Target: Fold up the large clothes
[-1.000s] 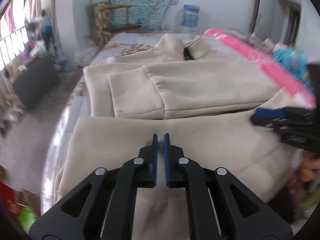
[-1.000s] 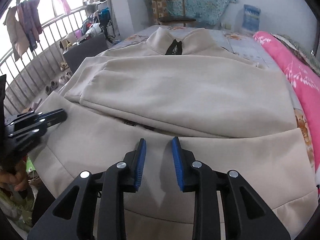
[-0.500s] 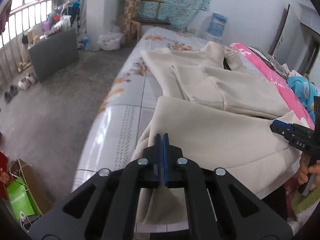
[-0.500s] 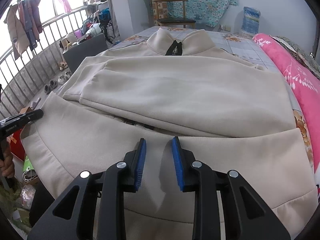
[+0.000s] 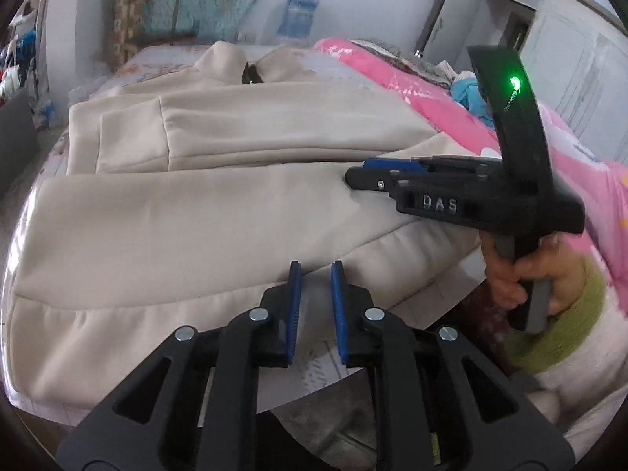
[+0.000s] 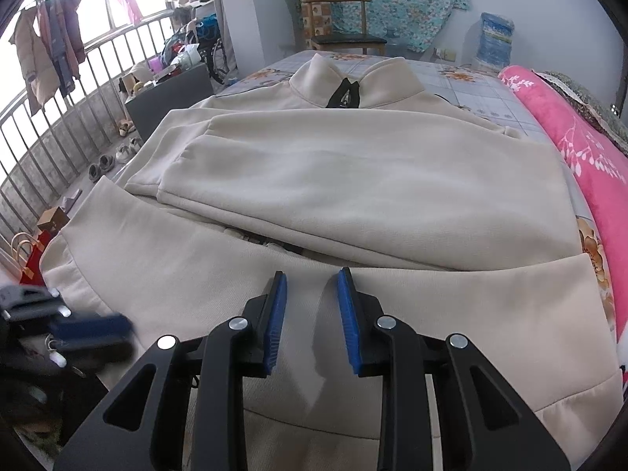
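Observation:
A large beige zip-collar top [image 5: 235, 227] lies spread on the bed, with a sleeve folded across its body [image 6: 353, 180]. My left gripper [image 5: 316, 271] hovers at the near hem. Its jaws are opening and no cloth is pinched between the blue pads. In the right wrist view the left gripper [image 6: 114, 325] is a blur at the lower left, off the hem's corner. My right gripper [image 6: 312, 278] stands open with its tips low over the lower panel, and flat cloth shows in the gap. From the left wrist view the right gripper [image 5: 355, 176] is held by a hand [image 5: 510, 274].
A pink flowered blanket [image 6: 588, 157] runs along the bed's right side. The floral sheet [image 6: 471, 82] shows past the collar. Behind stand a wooden chair [image 6: 341, 19] and a water jug [image 6: 496, 35]. To the left are a railing [image 6: 47, 125], a grey box [image 6: 168, 90] and bags [image 6: 31, 251] on the floor.
My left gripper swung from the hem's left corner back toward the middle of the hem, and its jaws parted from shut. The right gripper stayed in place.

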Motion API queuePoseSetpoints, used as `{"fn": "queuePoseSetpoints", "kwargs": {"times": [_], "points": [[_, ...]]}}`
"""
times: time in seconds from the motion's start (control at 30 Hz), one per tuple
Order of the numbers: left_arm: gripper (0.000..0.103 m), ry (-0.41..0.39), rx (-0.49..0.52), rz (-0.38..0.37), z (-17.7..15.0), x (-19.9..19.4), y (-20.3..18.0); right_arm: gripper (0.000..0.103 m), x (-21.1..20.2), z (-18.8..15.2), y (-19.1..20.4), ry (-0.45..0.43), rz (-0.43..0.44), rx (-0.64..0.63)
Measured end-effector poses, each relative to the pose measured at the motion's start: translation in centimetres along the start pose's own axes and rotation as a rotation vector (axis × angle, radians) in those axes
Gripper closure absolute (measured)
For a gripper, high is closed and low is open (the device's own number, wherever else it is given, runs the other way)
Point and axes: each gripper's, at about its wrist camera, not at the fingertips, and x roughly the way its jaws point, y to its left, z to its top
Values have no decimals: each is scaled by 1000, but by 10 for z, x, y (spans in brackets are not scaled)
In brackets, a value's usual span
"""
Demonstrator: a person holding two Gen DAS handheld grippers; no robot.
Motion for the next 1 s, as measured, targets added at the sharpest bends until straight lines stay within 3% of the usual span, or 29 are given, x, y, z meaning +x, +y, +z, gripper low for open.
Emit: {"fn": "queuePoseSetpoints", "kwargs": {"times": [0.17, 0.23, 0.37, 0.47, 0.53, 0.6, 0.8, 0.9, 1.0], "points": [[84, -17, 17, 14, -3, -26, -3, 77, 0, 0, 0, -2, -1, -1], [73, 14, 30, 59, -11, -23, 4, 77, 0, -1, 0, -5, -1, -1], [75, 21, -1, 58, -19, -28, 17, 77, -1, -1, -1, -5, 3, 0], [74, -14, -27, 104, -20, -46, 29, 77, -1, 0, -1, -3, 1, -4], [74, 1, -106, 129, -27, -51, 54, 77, -1, 0, -1, -6, 4, 0], [83, -14, -186, 88, -33, -58, 77, 77, -1, 0, 0, -8, 5, 2], [80, -59, -400, 172, -38, -90, 133, 77, -2, -1, -1, -11, 11, 4], [74, -95, -352, 205, -30, -98, 124, 77, -3, 0, -1, -6, 12, 5], [73, -94, -251, 176, -12, -84, 94, 76, -11, 1, 2, -5, 8, -2]]}}
